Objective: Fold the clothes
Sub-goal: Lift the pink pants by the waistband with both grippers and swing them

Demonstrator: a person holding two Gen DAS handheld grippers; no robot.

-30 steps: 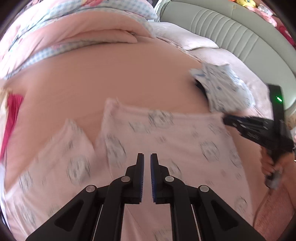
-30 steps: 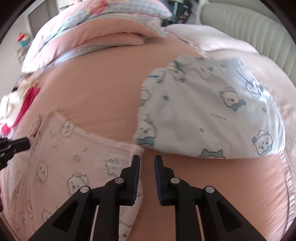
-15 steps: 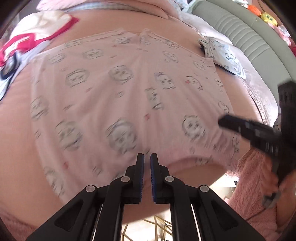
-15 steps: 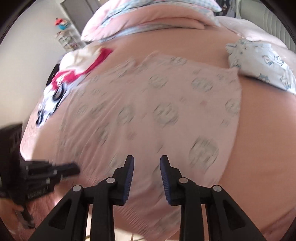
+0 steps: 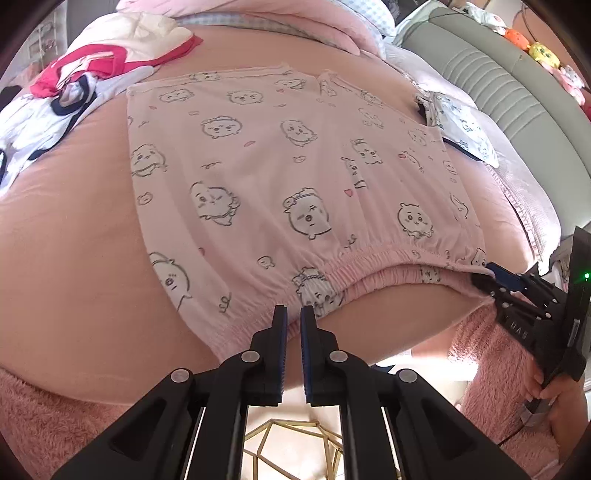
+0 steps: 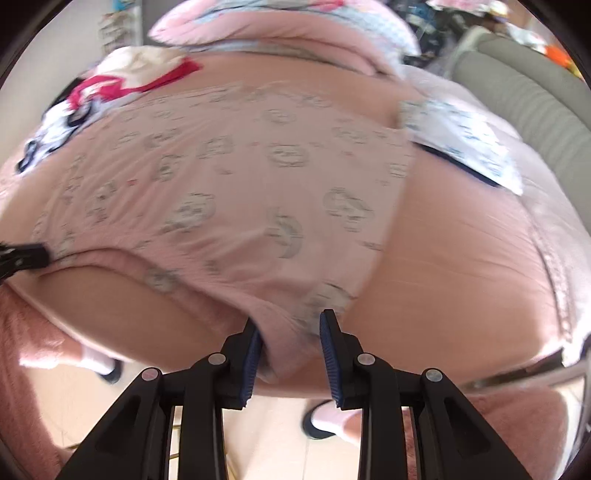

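Note:
Pink pyjama shorts (image 5: 295,173) printed with cartoon faces lie flat on the pink bed, their elastic waistband (image 5: 369,266) toward me. In the left wrist view my left gripper (image 5: 293,319) is shut, its tips at the waistband's near edge; I see no cloth between the pads. My right gripper (image 6: 290,332) stands open, and the waistband's right corner (image 6: 295,339) bulges between its fingers. The right gripper (image 5: 491,278) also shows at that corner in the left wrist view. The shorts (image 6: 240,177) look blurred in the right wrist view.
A folded white-and-blue printed garment (image 5: 461,129) lies beyond the shorts on the right. A heap of red, white and navy clothes (image 5: 74,85) sits at the far left. Pillows (image 5: 258,22) and a grey headboard (image 5: 517,92) lie behind. Floor and a gold wire frame (image 5: 295,443) are below.
Both grippers drew back from the far side of the shorts to the waistband at the bed's near edge. The right gripper opened wider and now straddles the waistband corner.

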